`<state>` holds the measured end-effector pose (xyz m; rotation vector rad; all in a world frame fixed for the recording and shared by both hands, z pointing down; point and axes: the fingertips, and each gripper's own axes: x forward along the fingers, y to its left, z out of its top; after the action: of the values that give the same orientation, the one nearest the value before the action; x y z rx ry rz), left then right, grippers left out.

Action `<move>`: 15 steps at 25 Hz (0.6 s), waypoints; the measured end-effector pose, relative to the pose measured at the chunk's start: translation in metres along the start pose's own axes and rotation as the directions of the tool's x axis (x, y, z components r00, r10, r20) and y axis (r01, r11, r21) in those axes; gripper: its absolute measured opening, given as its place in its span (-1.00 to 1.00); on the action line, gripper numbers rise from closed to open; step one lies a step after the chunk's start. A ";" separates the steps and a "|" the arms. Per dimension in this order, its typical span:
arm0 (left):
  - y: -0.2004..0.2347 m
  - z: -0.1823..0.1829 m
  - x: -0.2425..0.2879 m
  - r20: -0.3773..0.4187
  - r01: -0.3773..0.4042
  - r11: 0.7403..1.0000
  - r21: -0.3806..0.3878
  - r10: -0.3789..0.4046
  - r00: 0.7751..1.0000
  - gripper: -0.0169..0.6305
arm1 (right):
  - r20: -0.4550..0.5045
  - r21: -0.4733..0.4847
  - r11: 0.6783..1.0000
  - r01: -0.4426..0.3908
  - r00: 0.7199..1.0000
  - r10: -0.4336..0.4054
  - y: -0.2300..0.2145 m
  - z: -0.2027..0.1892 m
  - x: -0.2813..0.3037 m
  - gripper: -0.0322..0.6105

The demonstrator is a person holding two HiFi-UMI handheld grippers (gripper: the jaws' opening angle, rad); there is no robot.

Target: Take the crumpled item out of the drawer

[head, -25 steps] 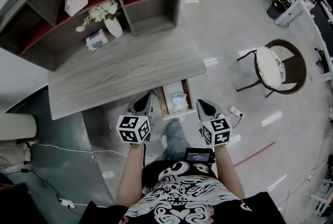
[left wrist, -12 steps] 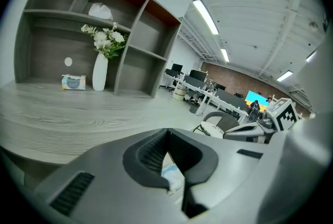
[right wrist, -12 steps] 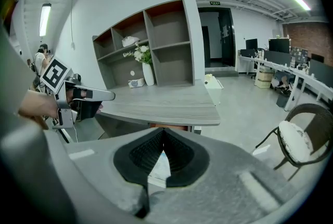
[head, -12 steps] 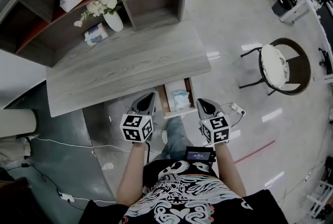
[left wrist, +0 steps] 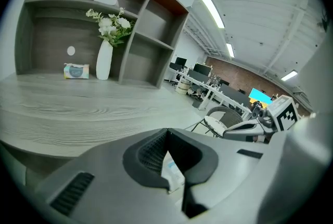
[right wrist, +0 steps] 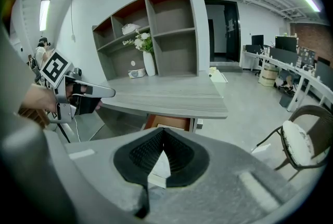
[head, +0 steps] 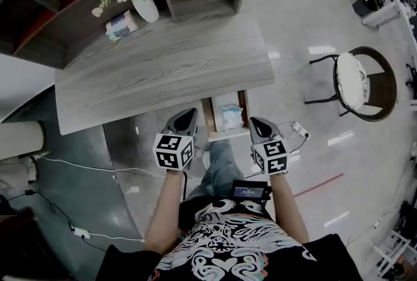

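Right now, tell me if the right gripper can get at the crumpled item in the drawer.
Probably yes. The drawer stands open, the crumpled item lies uncovered in it, and the right gripper hovers just beside it with nothing between. Its jaws are shut, though.

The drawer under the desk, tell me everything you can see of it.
The drawer is a shallow box with brown wood-look walls and a pale floor. It stands open and level, drawn out from under the front edge of the grey wood-grain desk. A pale crumpled item lies on its floor. The drawer sits between the left gripper and the right gripper; neither touches it.
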<state>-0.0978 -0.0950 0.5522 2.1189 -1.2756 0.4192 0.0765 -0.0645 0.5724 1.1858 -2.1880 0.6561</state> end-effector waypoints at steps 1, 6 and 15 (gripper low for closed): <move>0.000 -0.003 0.001 -0.007 0.002 1.000 -0.005 -0.002 1.000 -0.95 | -0.008 -0.001 1.000 -0.001 1.000 0.001 0.000 -0.003 0.003 -0.89; 0.002 -0.021 0.013 -0.052 0.006 1.000 -0.008 -0.007 0.999 -0.95 | -0.056 -0.010 1.000 -0.009 0.998 0.009 -0.003 -0.017 0.016 -0.89; 0.006 -0.054 0.029 -0.137 0.003 1.000 -0.006 -0.004 0.991 -0.95 | -0.138 -0.034 0.999 -0.028 0.990 0.023 -0.005 -0.039 0.035 -0.89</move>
<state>-0.0868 -0.0813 0.6107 2.0493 -1.1932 0.5486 0.0741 -0.0628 0.6249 1.0633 -2.0942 0.6857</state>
